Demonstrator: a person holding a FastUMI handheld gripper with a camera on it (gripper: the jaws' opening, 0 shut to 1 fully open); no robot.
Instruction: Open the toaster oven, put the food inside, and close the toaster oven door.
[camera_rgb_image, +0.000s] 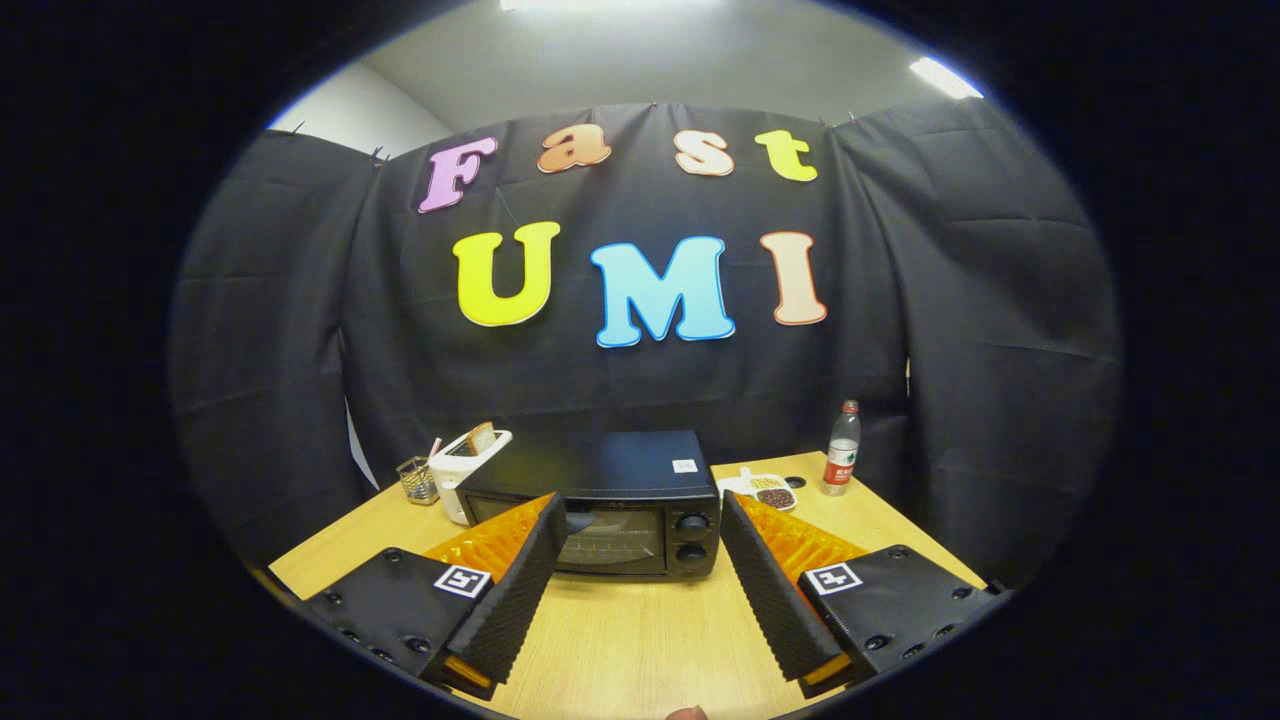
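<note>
Two fingers of the gripper (635, 575) are held wide apart at the bottom of the frame, nothing gripped between them. At centre left a white toaster (466, 468) is seen; the toaster oven (600, 502), door shut, sits just beyond the fingers on the wooden table (640, 640). To the right lie a food dish (768, 491) and a bottle (842, 449).
</note>
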